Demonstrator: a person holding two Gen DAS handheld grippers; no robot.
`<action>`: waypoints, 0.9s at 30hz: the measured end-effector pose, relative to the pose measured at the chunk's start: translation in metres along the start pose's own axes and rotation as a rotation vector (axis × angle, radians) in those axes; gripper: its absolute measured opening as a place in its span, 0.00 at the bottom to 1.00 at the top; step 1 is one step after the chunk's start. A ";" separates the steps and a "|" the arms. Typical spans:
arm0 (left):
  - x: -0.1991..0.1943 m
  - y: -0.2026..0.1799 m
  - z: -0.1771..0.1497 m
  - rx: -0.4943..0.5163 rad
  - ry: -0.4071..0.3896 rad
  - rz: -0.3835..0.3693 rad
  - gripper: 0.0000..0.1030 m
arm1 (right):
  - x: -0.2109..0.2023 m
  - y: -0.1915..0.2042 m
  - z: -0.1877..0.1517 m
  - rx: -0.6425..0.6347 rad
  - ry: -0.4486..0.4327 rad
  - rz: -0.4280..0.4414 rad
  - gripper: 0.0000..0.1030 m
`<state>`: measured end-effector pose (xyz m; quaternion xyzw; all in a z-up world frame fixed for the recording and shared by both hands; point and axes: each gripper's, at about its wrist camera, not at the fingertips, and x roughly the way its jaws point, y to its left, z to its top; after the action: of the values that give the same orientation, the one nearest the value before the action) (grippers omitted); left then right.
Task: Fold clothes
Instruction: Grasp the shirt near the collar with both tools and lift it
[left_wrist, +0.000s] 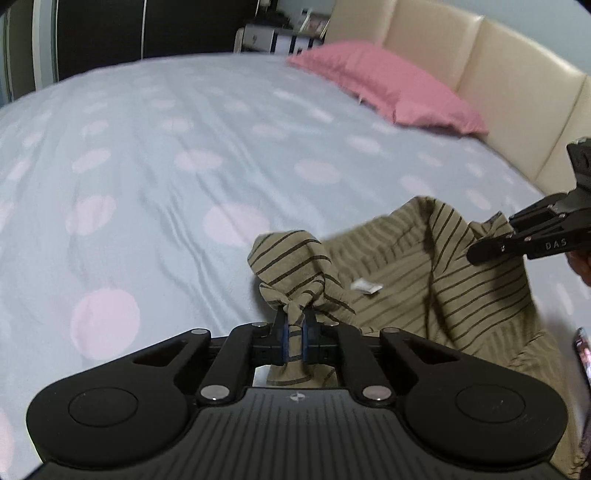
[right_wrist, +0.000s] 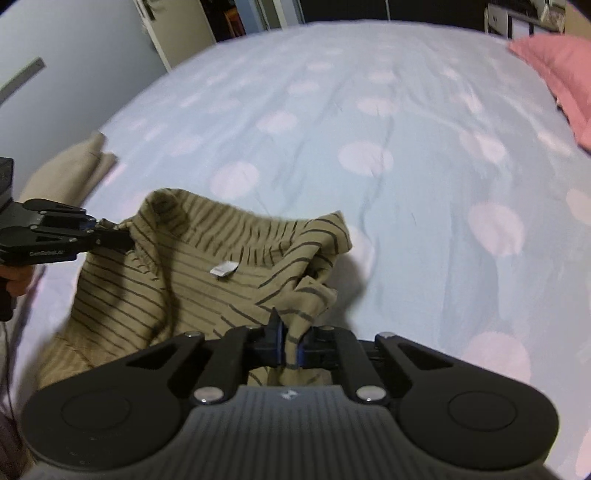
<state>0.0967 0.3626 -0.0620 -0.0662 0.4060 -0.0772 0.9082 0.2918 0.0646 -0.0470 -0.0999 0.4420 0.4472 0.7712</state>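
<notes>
An olive shirt with dark stripes (left_wrist: 461, 291) hangs between my two grippers above the bed, its inside facing up with a white label (left_wrist: 365, 286) showing. My left gripper (left_wrist: 294, 317) is shut on one bunched shoulder of the striped shirt. My right gripper (right_wrist: 290, 332) is shut on the other shoulder of the shirt (right_wrist: 192, 280). Each gripper shows in the other's view: the right gripper (left_wrist: 480, 253) at the right edge, the left gripper (right_wrist: 122, 236) at the left edge, both clamped on cloth.
The bed has a pale blue sheet with pink dots (left_wrist: 184, 158). A pink pillow (left_wrist: 388, 86) lies against the cream padded headboard (left_wrist: 509, 81). A plain beige garment (right_wrist: 74, 170) lies at the bed's left edge in the right wrist view. Dark furniture stands beyond the bed.
</notes>
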 end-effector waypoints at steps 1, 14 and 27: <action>-0.010 -0.002 0.002 0.006 -0.018 -0.001 0.04 | -0.009 0.004 -0.001 -0.007 -0.017 0.007 0.08; -0.145 -0.060 -0.019 0.162 -0.184 -0.038 0.04 | -0.139 0.055 -0.047 -0.154 -0.232 0.098 0.08; -0.188 -0.128 -0.138 0.356 -0.004 -0.157 0.04 | -0.179 0.102 -0.179 -0.468 -0.110 0.149 0.08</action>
<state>-0.1412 0.2658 0.0067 0.0639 0.3778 -0.2181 0.8976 0.0693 -0.0821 0.0099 -0.2184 0.2898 0.5976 0.7150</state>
